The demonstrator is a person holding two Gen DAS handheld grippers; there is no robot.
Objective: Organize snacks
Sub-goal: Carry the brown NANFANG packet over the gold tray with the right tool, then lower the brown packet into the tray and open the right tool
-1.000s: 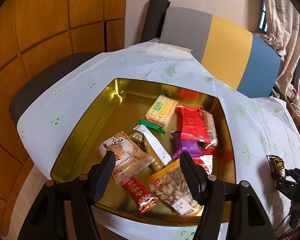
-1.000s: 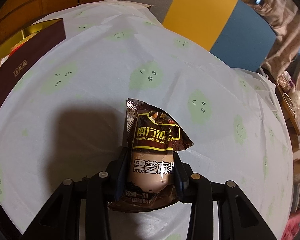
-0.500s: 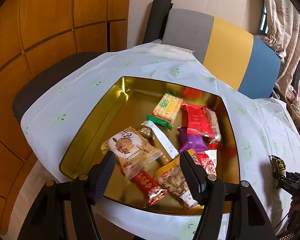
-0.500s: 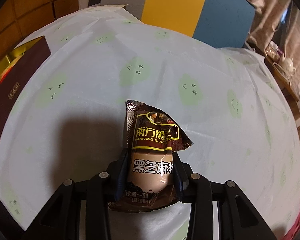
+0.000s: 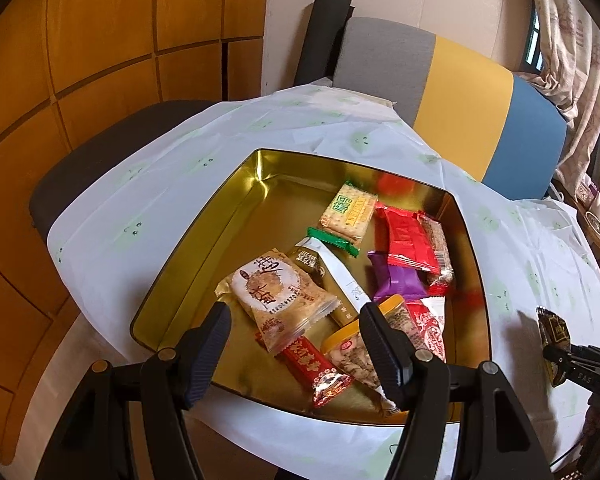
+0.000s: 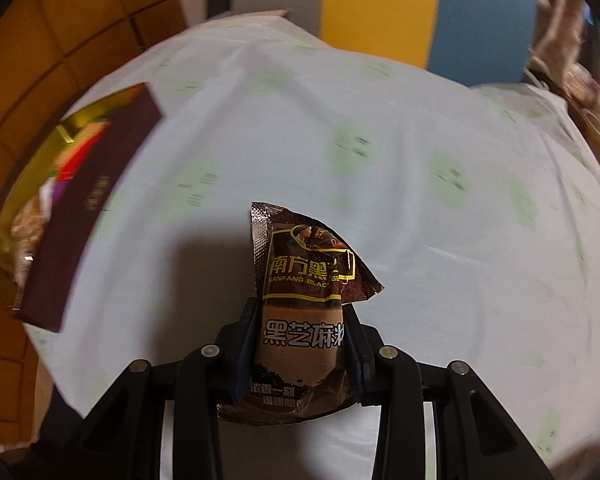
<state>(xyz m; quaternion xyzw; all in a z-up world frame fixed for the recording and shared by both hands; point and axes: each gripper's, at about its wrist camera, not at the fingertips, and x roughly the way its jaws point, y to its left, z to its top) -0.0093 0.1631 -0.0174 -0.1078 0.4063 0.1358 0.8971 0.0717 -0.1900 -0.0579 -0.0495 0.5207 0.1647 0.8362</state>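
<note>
The table (image 5: pixel 172 184) fills both views, covered with a pale cloth that has small green faces. On it stands the gold tin (image 5: pixel 204 248), open, with dark brown outer walls in the right view. I think it stands open because the snacks go in there, and most are inside already. They lie loose, in no order: a beige round cake pack (image 5: pixel 274 294), a red bar (image 5: pixel 406 240), a cracker pack (image 5: pixel 350 214) with a green end, a purple pack (image 5: pixel 400 282), a nut bag (image 5: pixel 354 360) and some small red ones.

My left gripper (image 5: pixel 294 354) hangs over the near edge of the tin with the jaws spread wide and nothing between them. I judge it waits there to arrange things.

My right gripper (image 6: pixel 300 350) is above the bare cloth, well apart from the tin, and pinches a brown sachet (image 6: pixel 300 308) by its lower half. The pads press both sides, so the upper part stands free and a little folded. I hold it low so the sachet does not slip on the way to the tin.

On the sachet I read "NANFANG BLACK" and the characters 南方黑 and 黑芝麻. The cracker pack has green letters, too small to read.
</note>
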